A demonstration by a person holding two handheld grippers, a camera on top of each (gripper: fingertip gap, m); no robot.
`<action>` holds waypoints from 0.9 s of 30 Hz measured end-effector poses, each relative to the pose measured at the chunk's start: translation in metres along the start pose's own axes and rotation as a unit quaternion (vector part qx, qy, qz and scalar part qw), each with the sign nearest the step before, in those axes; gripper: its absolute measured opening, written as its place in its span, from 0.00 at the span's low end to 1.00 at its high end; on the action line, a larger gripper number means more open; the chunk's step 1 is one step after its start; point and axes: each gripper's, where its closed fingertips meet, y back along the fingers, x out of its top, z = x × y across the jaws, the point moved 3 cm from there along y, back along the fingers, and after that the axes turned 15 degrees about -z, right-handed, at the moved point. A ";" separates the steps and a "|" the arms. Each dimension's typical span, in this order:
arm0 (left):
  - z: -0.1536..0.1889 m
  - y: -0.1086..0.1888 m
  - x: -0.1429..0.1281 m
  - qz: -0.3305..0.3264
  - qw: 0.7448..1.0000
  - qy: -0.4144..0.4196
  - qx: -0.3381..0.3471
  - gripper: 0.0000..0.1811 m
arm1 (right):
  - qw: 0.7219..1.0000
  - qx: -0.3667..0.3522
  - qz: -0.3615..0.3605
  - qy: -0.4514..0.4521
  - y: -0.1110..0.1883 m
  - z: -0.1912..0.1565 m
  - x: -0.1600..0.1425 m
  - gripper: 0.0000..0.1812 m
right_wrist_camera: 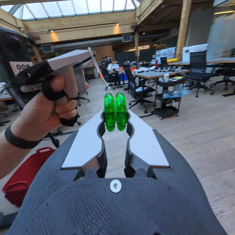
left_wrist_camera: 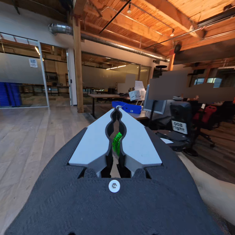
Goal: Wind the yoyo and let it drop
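The yoyo [right_wrist_camera: 115, 112] is seen in translucent bright green, its string [right_wrist_camera: 101, 75] in white. Each claw is finished in pale grey fingers [right_wrist_camera: 86, 143] on a black textured body; a red bin [right_wrist_camera: 25, 175] is shown on the pale wood floor [right_wrist_camera: 197, 133].

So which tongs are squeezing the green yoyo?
The right tongs: their tips clamp the green yoyo from both sides. The left tongs, higher up, pinch only the white string.

Open floor [right_wrist_camera: 190, 127] below yoyo [right_wrist_camera: 115, 111], red bin [right_wrist_camera: 25, 178] (lower left)

Tag [left_wrist_camera: 179, 127] on hand-held gripper, wall sign [left_wrist_camera: 33, 62]
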 end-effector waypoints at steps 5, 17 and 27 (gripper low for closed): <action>-0.057 -0.072 0.038 -0.098 0.989 -0.061 0.094 0.00 | 0.992 -0.123 0.009 0.000 -0.022 0.048 0.044 0.14; -0.130 -0.184 0.110 -0.209 0.949 -0.177 0.155 0.00 | 0.947 -0.302 0.106 0.031 -0.041 0.150 0.137 0.14; -0.272 -0.271 0.148 -0.199 0.914 -0.301 0.185 0.00 | 0.931 -0.348 0.103 0.044 -0.181 0.280 0.182 0.15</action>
